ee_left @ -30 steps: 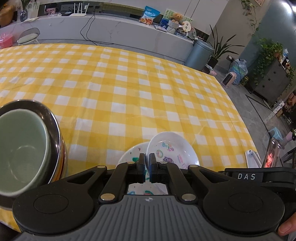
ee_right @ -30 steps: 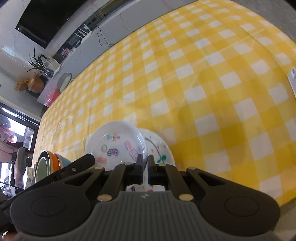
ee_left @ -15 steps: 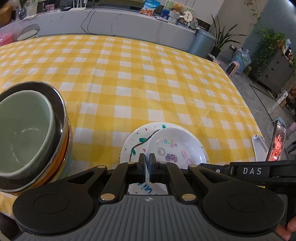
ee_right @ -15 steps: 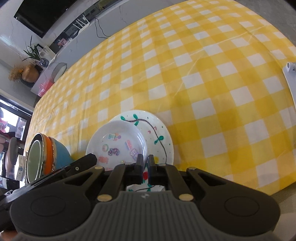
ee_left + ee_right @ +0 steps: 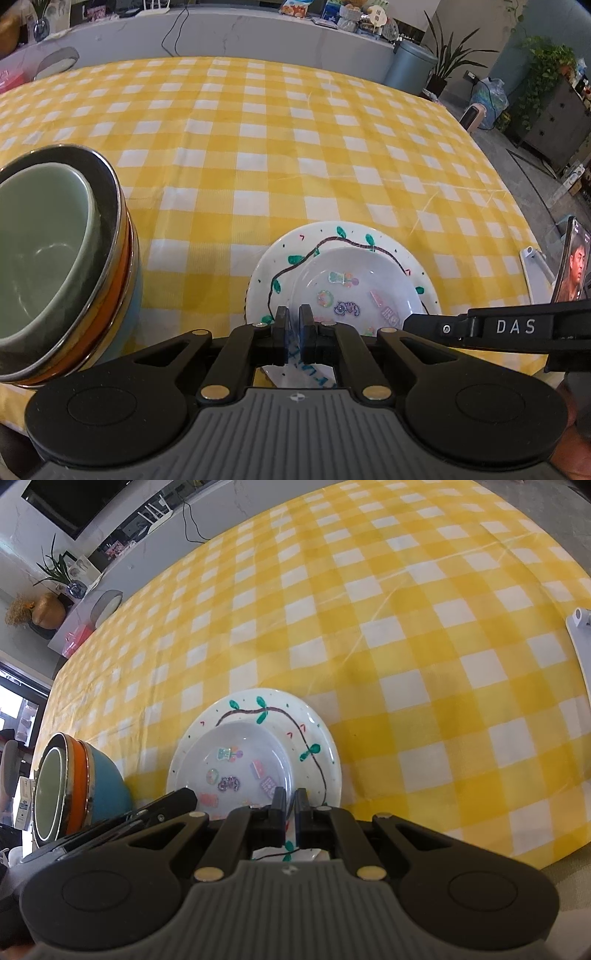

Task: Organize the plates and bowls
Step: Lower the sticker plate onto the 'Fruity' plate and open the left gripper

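Observation:
A small white plate with stickers (image 5: 351,277) lies inside a larger white plate painted with a green vine (image 5: 295,251), both near the front edge of the yellow checked table (image 5: 258,147). My left gripper (image 5: 294,321) grips the small plate's near rim; its jaws are just starting to open with the rim still between them. My right gripper (image 5: 290,801) is shut on the near rim of the vine plate (image 5: 314,731), beside the small plate (image 5: 240,746). A stack of nested bowls (image 5: 55,258) stands just left of the plates, green one on top.
A phone (image 5: 572,269) on a white stand (image 5: 583,638) sits at the table's right edge. The bowl stack (image 5: 74,786) is close to my left gripper's side. The cloth stretches bare beyond the plates. A counter, a bin and plants lie past the table.
Both plates came down from a raised, tilted hold and now lie flat on the cloth, the small one inside the large one. The left jaws have parted slightly.

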A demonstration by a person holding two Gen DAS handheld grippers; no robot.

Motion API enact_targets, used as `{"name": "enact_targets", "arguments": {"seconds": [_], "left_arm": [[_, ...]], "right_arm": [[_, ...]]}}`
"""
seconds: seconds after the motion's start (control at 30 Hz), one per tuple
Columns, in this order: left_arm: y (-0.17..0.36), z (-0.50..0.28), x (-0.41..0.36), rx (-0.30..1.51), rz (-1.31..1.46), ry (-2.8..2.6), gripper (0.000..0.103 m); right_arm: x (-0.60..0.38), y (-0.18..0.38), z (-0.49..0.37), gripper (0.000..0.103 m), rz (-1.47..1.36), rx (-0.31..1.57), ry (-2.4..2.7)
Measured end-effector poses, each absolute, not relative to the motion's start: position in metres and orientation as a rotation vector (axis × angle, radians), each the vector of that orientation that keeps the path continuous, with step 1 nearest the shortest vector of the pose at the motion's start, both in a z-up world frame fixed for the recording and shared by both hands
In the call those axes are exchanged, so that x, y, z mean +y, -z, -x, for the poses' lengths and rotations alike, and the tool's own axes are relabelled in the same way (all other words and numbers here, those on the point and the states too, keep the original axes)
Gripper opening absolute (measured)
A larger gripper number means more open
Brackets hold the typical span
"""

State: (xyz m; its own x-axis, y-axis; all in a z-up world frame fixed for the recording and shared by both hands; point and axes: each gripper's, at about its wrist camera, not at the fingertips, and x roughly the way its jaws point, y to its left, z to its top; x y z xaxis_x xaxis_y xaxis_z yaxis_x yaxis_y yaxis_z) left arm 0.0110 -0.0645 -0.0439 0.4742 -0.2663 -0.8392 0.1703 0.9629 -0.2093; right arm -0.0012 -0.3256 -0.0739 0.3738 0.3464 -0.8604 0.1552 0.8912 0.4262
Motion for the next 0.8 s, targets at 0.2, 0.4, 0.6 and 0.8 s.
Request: {"name": "enact_targets", "arguments": {"seconds": [0.2, 0.4, 0.6, 0.8], "left_arm": [[0.043, -0.01, -0.07, 1.039, 0.047, 0.274, 0.006], [0.044, -0.008, -0.075, 1.025, -0.003, 0.278, 0.008], [0.041, -0.006, -0.076, 1.02, -0.017, 0.288, 0.03], [0.032, -0.005, -0.074, 1.006, -0.004, 0.298, 0.049]], "right_arm": [[-0.32, 0.073, 0.0, 0.003, -0.463, 1.192, -0.129], [-0.319, 0.073, 0.001, 0.007, -0.462, 1.182, -0.131], [-0.325, 0.07, 0.003, 0.026, -0.478, 1.163, -0.136], [-0.326, 0.064, 0.005, 0.036, -0.468, 1.145, -0.139]]}}
